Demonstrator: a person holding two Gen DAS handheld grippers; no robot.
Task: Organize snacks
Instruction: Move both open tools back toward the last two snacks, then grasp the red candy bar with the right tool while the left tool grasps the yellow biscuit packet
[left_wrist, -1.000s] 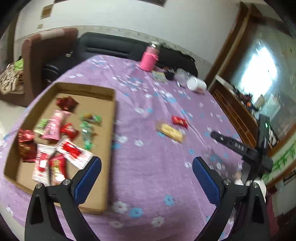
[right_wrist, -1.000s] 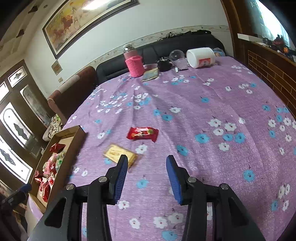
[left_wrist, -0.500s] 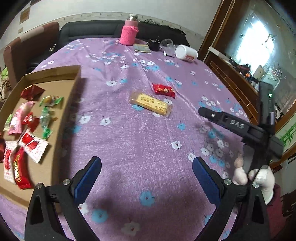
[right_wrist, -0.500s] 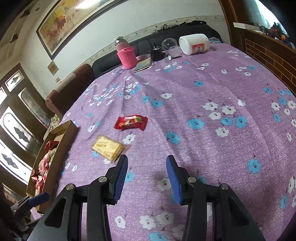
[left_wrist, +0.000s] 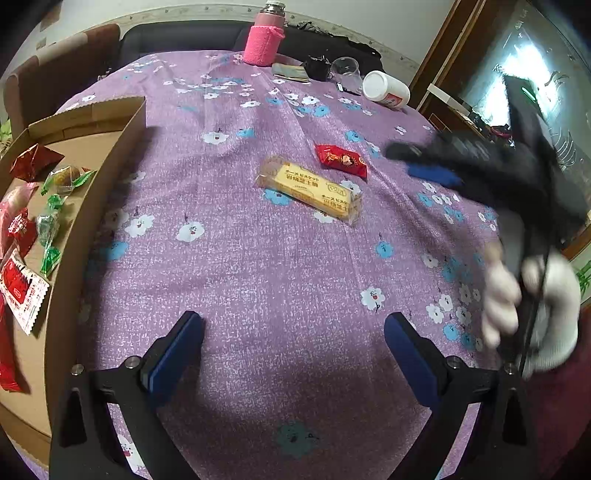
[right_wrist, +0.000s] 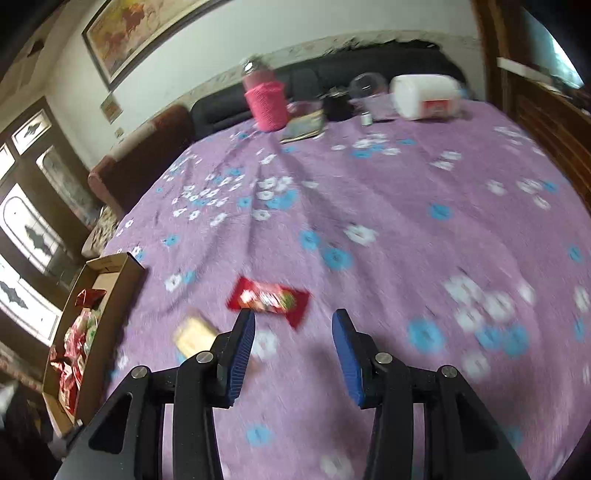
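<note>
A yellow biscuit pack (left_wrist: 309, 189) and a red candy wrapper (left_wrist: 341, 160) lie side by side on the purple flowered tablecloth. A cardboard tray (left_wrist: 110, 155) at the left holds several red and green snacks. My left gripper (left_wrist: 293, 339) is open and empty, well short of the biscuit pack. My right gripper (right_wrist: 291, 334) is open and empty, its tips just short of the red wrapper (right_wrist: 269, 300), with the biscuit pack (right_wrist: 194, 332) to its left. The right gripper also shows blurred in the left wrist view (left_wrist: 424, 162).
At the far edge of the table stand a pink-sleeved bottle (left_wrist: 263, 40), a clear glass (left_wrist: 345, 68), a small booklet (left_wrist: 290, 72) and a white jar (left_wrist: 386, 90) lying on its side. A dark sofa (right_wrist: 369, 62) runs behind the table.
Both grippers have moved closer to the two loose snacks. The right gripper has come forward and down until the red wrapper sits just ahead of its tips. Both stay open.
</note>
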